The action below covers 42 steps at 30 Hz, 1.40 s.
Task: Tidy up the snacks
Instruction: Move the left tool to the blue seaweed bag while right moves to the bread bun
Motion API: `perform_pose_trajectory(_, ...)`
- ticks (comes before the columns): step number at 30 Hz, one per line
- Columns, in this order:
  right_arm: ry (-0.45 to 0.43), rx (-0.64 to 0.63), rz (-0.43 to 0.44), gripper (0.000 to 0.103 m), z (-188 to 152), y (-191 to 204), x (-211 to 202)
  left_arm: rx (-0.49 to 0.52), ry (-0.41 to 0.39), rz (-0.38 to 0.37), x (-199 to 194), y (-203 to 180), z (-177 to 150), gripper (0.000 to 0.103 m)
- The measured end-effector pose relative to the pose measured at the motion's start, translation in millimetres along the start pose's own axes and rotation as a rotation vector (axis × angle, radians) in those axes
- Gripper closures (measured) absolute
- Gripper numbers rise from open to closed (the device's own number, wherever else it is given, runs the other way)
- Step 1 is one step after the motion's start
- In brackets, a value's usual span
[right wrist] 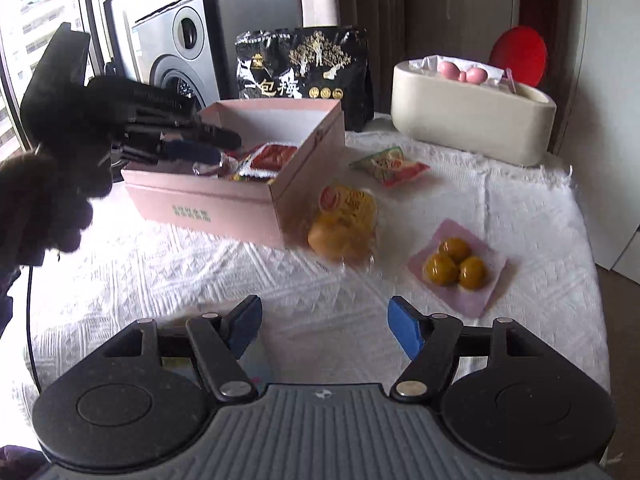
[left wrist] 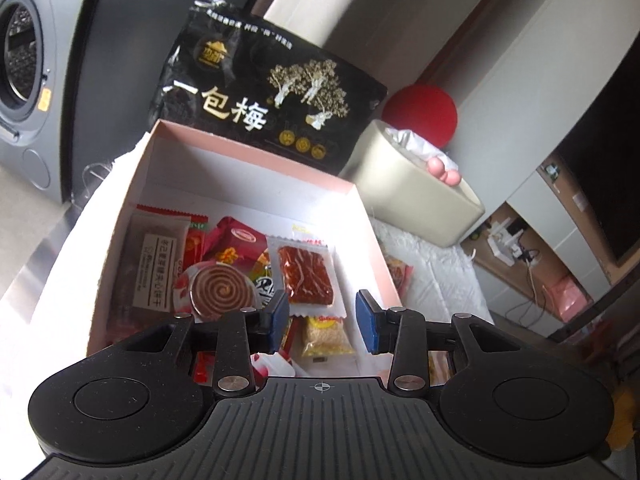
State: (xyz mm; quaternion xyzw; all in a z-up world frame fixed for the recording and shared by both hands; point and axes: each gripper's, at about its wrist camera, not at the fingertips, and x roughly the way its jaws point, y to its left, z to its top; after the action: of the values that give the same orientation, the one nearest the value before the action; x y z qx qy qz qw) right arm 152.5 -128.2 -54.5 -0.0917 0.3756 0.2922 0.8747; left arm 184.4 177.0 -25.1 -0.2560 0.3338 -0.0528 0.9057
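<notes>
A pink cardboard box (left wrist: 248,160) (right wrist: 208,204) stands on the white cloth and holds several wrapped snacks: a spiral biscuit (left wrist: 222,290), a red jerky packet (left wrist: 306,276) and a yellow packet (left wrist: 326,334). My left gripper (left wrist: 323,318) (right wrist: 228,146) hovers over the box, open, with nothing pressed between its blue pads. My right gripper (right wrist: 325,328) is open above bare cloth, nearer the front of the table. Ahead of it lie a yellow bun packet (right wrist: 346,222), a green and red packet (right wrist: 388,166) and a pink packet of three yellow balls (right wrist: 456,266).
A large black snack bag (left wrist: 264,92) (right wrist: 304,68) stands behind the box. A cream oval tissue holder (right wrist: 472,116) (left wrist: 416,196) sits at the back right, with a red round object (right wrist: 518,56) behind it. A washing machine (right wrist: 180,52) is at the far left. The table's edge (right wrist: 592,256) runs down the right.
</notes>
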Motion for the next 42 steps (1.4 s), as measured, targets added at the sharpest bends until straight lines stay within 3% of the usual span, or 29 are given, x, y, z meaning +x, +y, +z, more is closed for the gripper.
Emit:
perform_pose_trajectory(4, 0.016, 0.036, 0.017, 0.032, -16.0, -9.5, -3.9, 0.090, 0.001, -0.018, -30.8, -22.3, -19.5, 0.062)
perform_pose_trajectory(8, 0.044, 0.077, 0.116, 0.031, -24.2, -9.6, -1.6, 0.148, 0.122, -0.050, -47.2, -32.6, -58.8, 0.062)
perform_pose_trajectory(13, -0.008, 0.041, 0.079, 0.031, -26.1, 1.1, -5.5, 0.126, 0.258, -0.029, -56.1, -34.4, -101.4, 0.062)
perform_pose_trajectory(18, -0.078, 0.084, 0.027, 0.028, -1.4, -15.8, -2.7, 0.155, 0.370, -0.062, -54.9, -45.1, -127.1, 0.062)
perform_pose_trajectory(21, -0.076, 0.095, 0.094, 0.019, 28.5, -22.0, 20.5, 0.189, 0.425, -0.072, -42.4, -53.6, -138.2, 0.062)
perform_pose_trajectory(27, 0.005, 0.092, 0.105, 0.019, 65.2, -23.9, 83.7, 0.216, 0.383, -0.052, -19.0, -59.5, -126.1, 0.062)
perform_pose_trajectory(29, 0.032, 0.112, 0.127, 0.025, 64.9, -27.4, 91.6, 0.226, 0.366, -0.041, -12.4, -59.6, -119.3, 0.062)
perform_pose_trajectory(30, 0.037, 0.118, 0.144, 0.035, 62.8, -29.2, 91.1, 0.229, 0.354, -0.034, -9.6, -59.2, -116.0, 0.062)
perform_pose_trajectory(36, -0.017, 0.093, 0.064, 0.047, 27.5, -35.1, 41.3, 0.185, 0.286, -0.021, 7.4, -54.6, -103.0, 0.062)
perform_pose_trajectory(40, -0.050, 0.119, -0.007, 0.047, -5.5, -47.8, 3.1, 0.176, 0.232, -0.054, 17.3, -55.8, -96.0, 0.062)
perform_pose_trajectory(42, -0.065, 0.123, -0.058, 0.047, -21.1, -51.2, -11.2, 0.205, 0.193, -0.018, 17.4, -63.4, -93.7, 0.062)
